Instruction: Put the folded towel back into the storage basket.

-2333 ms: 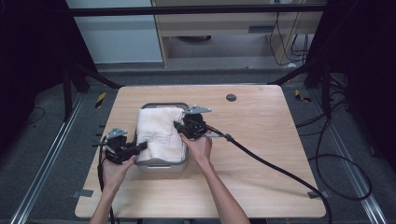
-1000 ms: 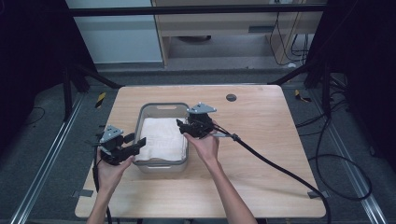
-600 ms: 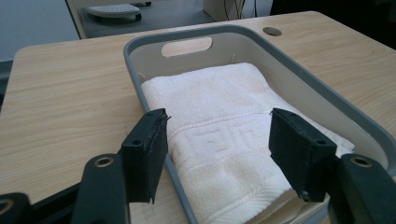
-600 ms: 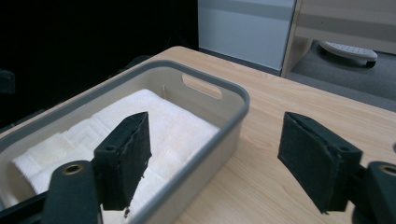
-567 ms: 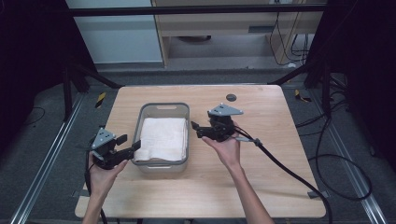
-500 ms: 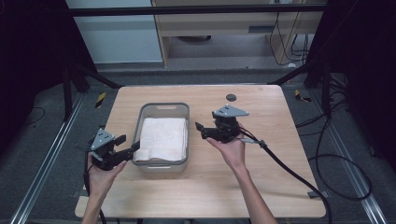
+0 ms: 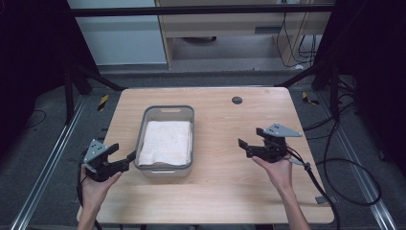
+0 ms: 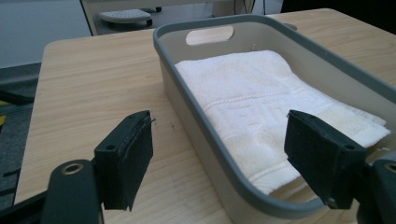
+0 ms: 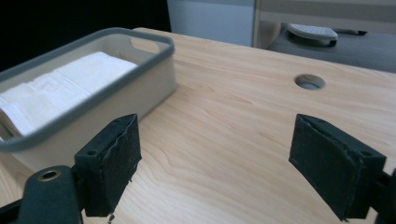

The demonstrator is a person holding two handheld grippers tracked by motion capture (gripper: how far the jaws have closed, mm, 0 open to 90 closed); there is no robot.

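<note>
Folded white towel (image 7: 165, 142) with woven border, flat inside grey handled plastic bin (image 7: 163, 111) left of table (image 7: 215, 201) centre; left gripper (image 7: 125, 154) at bin's 8 o'clock, right gripper (image 7: 242, 145) at 3 o'clock, both wide open, empty.

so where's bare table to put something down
The widest free patch lies between the bin and the right gripper, running back to the table hole. A narrower strip runs left of the bin, crowded near the left gripper.

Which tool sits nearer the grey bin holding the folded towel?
Left. The left tool is just off the grey bin's near-left corner; the right tool hovers over bare table well to its right.
</note>
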